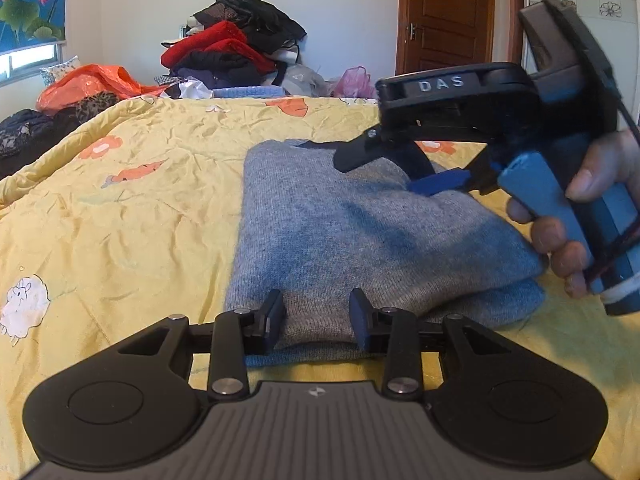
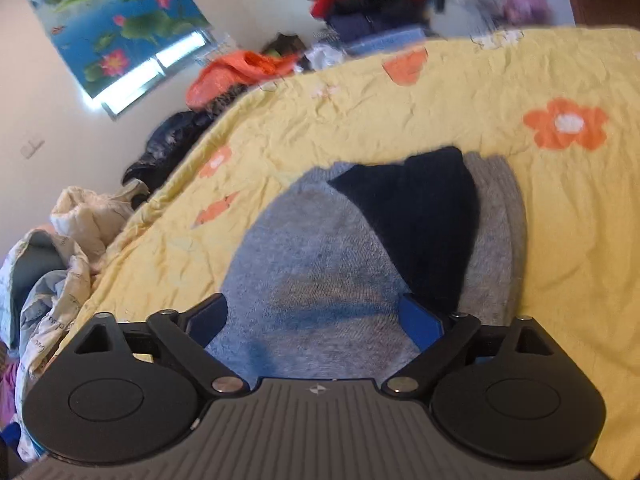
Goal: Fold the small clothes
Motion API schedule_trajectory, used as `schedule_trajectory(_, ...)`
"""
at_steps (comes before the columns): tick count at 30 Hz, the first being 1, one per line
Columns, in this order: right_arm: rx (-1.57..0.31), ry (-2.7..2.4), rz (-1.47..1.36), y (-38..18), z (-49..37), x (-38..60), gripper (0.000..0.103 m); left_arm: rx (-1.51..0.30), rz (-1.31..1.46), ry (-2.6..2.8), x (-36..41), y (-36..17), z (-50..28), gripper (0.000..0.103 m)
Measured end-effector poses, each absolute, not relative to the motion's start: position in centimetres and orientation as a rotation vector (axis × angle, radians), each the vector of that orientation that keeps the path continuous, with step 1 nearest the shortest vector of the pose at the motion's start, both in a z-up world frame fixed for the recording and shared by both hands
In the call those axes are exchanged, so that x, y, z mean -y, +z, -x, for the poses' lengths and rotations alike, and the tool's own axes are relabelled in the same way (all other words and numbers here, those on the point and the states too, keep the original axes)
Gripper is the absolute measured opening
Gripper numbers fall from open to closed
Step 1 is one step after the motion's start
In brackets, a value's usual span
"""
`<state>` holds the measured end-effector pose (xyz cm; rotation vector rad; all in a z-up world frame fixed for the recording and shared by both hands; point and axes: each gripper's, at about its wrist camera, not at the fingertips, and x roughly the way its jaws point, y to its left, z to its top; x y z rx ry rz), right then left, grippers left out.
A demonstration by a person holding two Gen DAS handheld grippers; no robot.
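Note:
A grey knit sweater [image 1: 360, 240] with a dark navy collar lies folded on the yellow flowered quilt [image 1: 140, 208]. My left gripper [image 1: 318, 318] is at the sweater's near edge, jaws part open with the edge between them, not clamped. My right gripper [image 1: 404, 174] hovers over the far collar end, held by a hand, jaws open. In the right wrist view the right gripper [image 2: 316, 320] is wide open just above the grey sweater [image 2: 320, 248], with the navy collar part [image 2: 420, 220] ahead to the right.
A pile of red and black clothes [image 1: 236, 48] stands at the bed's far edge, with an orange bag [image 1: 92, 84] on the left. A brown door [image 1: 448, 16] is at the back right. Crumpled light clothes [image 2: 60, 248] lie left of the bed.

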<state>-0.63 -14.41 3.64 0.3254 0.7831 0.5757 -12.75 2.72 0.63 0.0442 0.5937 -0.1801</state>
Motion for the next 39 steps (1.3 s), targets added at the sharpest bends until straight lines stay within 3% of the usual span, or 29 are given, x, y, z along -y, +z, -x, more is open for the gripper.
schedule_trajectory(6,-0.693,0.486,-0.127,6.2,6.7,14.0,0.091,-0.591,-0.012,-0.190,-3.2,0.6,12.8,0.037)
schedule_trajectory(12,-0.610,0.376,-0.095,4.6,14.3,17.1,0.099,-0.587,-0.014,-0.157,-2.9,0.7,13.3,0.038)
schedule_trajectory(14,-0.662,0.312,-0.069,2.9,15.3,17.5,0.099,-0.581,-0.012,-0.128,-2.4,1.0,14.6,0.049)
schedule_trajectory(16,-0.706,0.274,-0.040,1.4,16.0,17.4,0.102,-0.597,-0.002,-0.136,-1.8,0.9,16.1,0.089)
schedule_trajectory(20,-0.705,0.239,0.062,0.8,17.3,16.1,0.103,-0.617,0.001,-0.056,-1.3,-0.5,17.5,0.091)
schedule_trajectory(25,-0.703,0.201,0.065,0.7,17.3,16.0,0.103,-0.639,-0.007,-0.027,-1.6,-0.6,16.7,0.101)
schedule_trajectory(39,-0.689,0.033,0.011,0.3,16.1,15.7,0.103,-0.638,-0.030,-0.051,-1.4,-0.8,16.5,0.102)
